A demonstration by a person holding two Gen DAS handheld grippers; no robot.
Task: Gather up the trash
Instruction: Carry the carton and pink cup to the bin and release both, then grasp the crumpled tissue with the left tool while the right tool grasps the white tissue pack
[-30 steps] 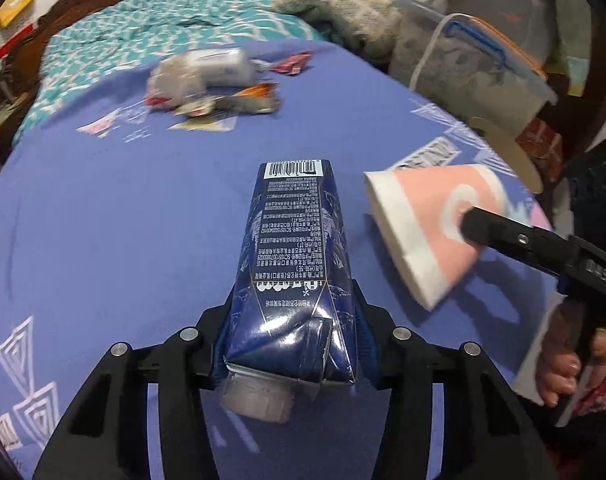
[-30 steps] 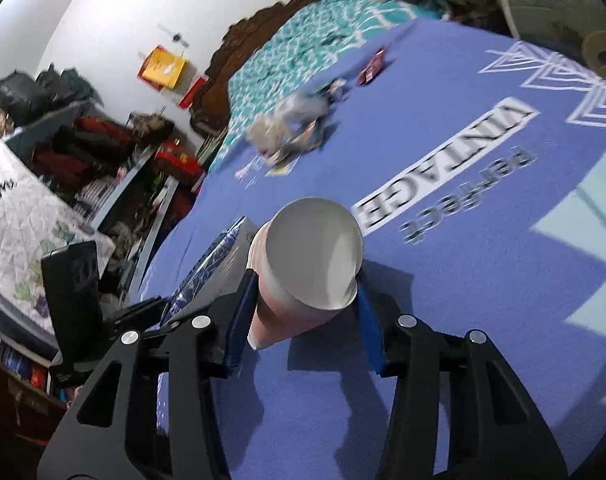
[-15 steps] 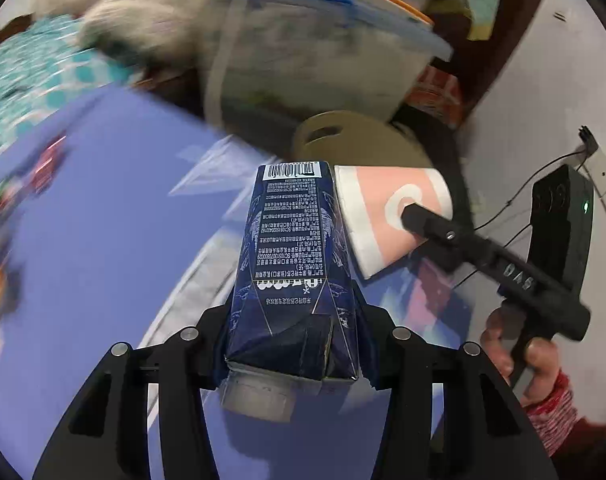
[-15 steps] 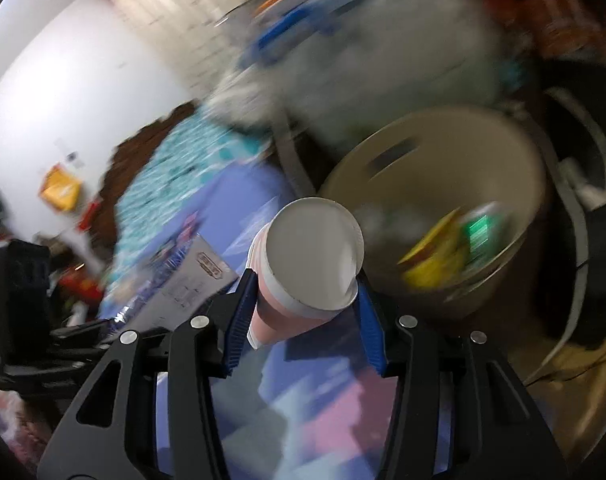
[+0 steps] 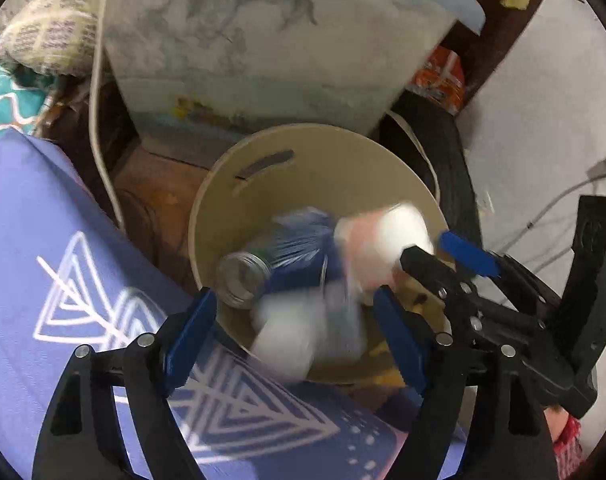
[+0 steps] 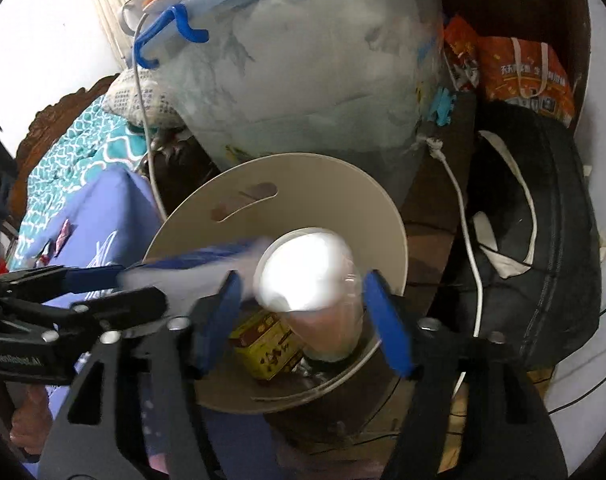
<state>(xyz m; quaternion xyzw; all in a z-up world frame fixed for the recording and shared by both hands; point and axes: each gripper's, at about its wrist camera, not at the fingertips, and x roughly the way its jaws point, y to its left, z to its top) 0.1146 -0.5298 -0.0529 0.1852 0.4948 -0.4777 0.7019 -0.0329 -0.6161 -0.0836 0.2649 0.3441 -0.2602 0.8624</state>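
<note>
Both grippers hang over a beige round trash bin (image 5: 311,160) beside the bed; it also shows in the right wrist view (image 6: 287,184). My left gripper (image 5: 295,320) is open; the dark blue carton (image 5: 299,256) is blurred in mid-fall between and beyond its fingers. My right gripper (image 6: 303,300) is open; the pink paper cup (image 6: 319,292) drops blurred between its fingers, and shows in the left wrist view (image 5: 379,244). A yellow box (image 6: 267,344) lies inside the bin.
A big clear storage tub with a blue lid (image 5: 263,40) stands behind the bin. A black bag (image 6: 543,240) and an orange bag (image 6: 519,68) sit to the right. The purple bedspread (image 5: 43,260) edge lies to the left. White cables (image 6: 463,216) hang near the bin.
Both grippers swung from the bed to above the bin and opened. The carton and the cup left the jaws and are falling into the bin.
</note>
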